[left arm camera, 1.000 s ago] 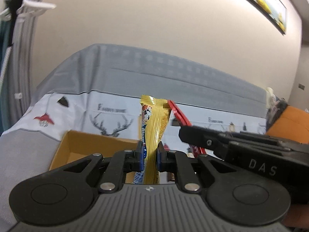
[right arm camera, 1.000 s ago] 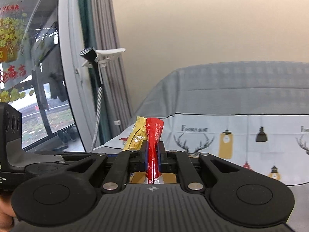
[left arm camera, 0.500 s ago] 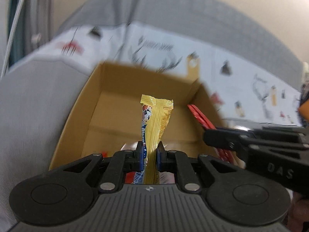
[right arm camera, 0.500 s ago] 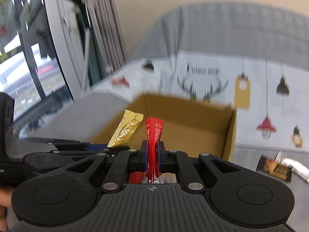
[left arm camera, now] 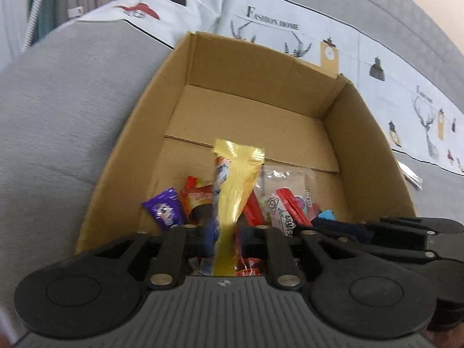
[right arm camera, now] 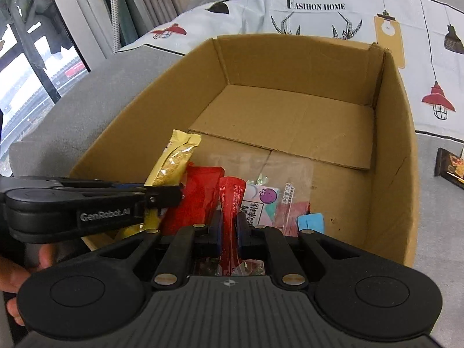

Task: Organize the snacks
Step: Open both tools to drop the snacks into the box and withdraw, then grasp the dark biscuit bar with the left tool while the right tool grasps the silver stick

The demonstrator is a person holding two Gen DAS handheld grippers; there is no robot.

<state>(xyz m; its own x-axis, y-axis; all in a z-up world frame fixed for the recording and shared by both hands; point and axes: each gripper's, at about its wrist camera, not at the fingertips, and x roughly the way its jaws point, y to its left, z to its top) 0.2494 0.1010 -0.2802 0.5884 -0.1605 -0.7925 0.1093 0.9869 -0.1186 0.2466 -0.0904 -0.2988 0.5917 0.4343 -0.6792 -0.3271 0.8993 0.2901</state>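
An open cardboard box (left arm camera: 356,133) (right arm camera: 391,121) stands on the grey sofa. Its near end holds several snack packets, among them a purple packet (left arm camera: 165,211) and a clear pouch (right arm camera: 266,200). My left gripper (left arm camera: 224,239) is shut on a yellow snack stick (left arm camera: 235,179) and holds it upright over the box's near end. My right gripper (right arm camera: 229,229) is shut on a red snack stick (right arm camera: 230,203), also upright over the box. The yellow stick shows in the right wrist view (right arm camera: 174,156), with the left gripper's body (right arm camera: 87,203) beside mine.
The box's far half shows bare cardboard floor (right arm camera: 290,116). A dark snack bar (right arm camera: 452,168) lies on the sofa right of the box. A printed white cloth (left arm camera: 290,26) covers the sofa back. A window and curtain (right arm camera: 43,43) stand at the left.
Both grippers have tipped down and moved forward over the box, each still holding its stick. The view went from the wall and sofa back to the box's inside.
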